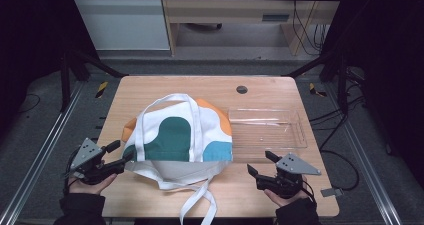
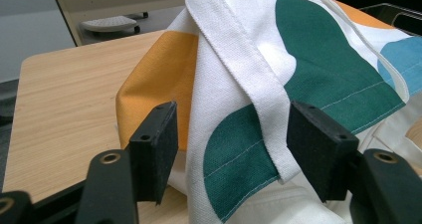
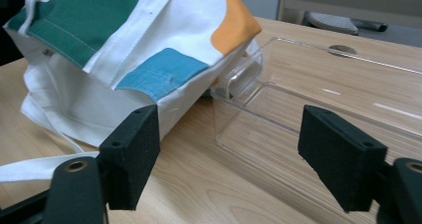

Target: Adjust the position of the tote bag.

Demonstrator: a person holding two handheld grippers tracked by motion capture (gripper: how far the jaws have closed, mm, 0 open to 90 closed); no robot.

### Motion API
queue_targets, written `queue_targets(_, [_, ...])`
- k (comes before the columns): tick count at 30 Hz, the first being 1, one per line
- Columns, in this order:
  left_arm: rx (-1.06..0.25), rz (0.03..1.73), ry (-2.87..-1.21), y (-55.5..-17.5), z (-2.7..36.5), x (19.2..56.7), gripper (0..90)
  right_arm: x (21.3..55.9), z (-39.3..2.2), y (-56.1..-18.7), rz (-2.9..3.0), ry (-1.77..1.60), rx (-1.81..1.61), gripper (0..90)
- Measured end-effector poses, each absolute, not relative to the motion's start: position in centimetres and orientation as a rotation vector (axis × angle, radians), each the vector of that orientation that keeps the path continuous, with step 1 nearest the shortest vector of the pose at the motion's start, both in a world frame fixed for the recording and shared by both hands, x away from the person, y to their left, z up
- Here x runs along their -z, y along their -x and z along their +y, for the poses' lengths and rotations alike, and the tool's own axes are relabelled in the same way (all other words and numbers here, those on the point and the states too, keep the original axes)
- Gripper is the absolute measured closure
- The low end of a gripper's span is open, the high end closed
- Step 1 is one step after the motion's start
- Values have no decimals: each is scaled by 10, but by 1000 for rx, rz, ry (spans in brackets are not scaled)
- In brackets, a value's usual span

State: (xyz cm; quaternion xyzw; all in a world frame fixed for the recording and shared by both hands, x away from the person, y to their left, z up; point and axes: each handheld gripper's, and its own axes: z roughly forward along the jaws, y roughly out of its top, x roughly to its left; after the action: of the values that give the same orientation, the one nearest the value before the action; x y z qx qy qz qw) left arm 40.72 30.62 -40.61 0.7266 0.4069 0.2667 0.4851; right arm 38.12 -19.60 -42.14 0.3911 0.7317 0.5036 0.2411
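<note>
1. Worktop [image 1: 150, 90] of pale wood carries a cloth tote bag [image 1: 175, 135] and a clear plastic tray [image 1: 267, 127]; a small dark round cap [image 1: 242, 89] sits in the surface near the far edge.
2. The tote bag lies around the middle of the worktop, slightly toward the left edge. It is white with green, orange and blue patches, and its white straps [image 1: 197, 200] trail off toward the near edge.
3. The clear plastic tray sits toward the right edge, just beside the bag. In the right gripper view the bag's orange corner [image 3: 234, 25] leans over the tray's near wall [image 3: 239, 79].
4. The left hand-held gripper [image 1: 122, 154] is near the left part of the near edge, held in a person's hand [image 1: 87, 185]. Its jaws stand wide apart, one on each side of the bag's left edge. In the left gripper view a white strap [image 2: 249, 79] and the green patch [image 2: 239, 149] lie between the pads [image 2: 157, 149]; whether the pads touch the cloth cannot be told.
5. The right hand-held gripper [image 1: 260, 163] is near the right part of the near edge, held in the other hand [image 1: 280, 197]. Its jaws are spread wide and grip nothing; between them the right gripper view shows bare wood and the tray's near corner [image 3: 224, 134].
</note>
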Motion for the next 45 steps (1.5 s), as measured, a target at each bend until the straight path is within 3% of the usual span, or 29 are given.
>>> queue_targets(6, [-654,1011,-1765,-408,307,406,401,421,-188,-382,2032,-1045,-1397,313])
queue_targets(20, [-638,1023,-1818,-414,307,412,488,421,-160,-382,2125,-969,-1441,578])
queue_targets(29, [-610,1046,-1854,-418,307,420,535,426,-138,-385,2189,-942,-1424,690])
queue_targets(34, [-611,1055,-1864,-420,306,421,583,431,-124,-387,2232,-914,-1418,770])
queue_targets(45, [-624,1082,-1873,-423,306,422,715,438,-93,-391,2292,-856,-1426,860])
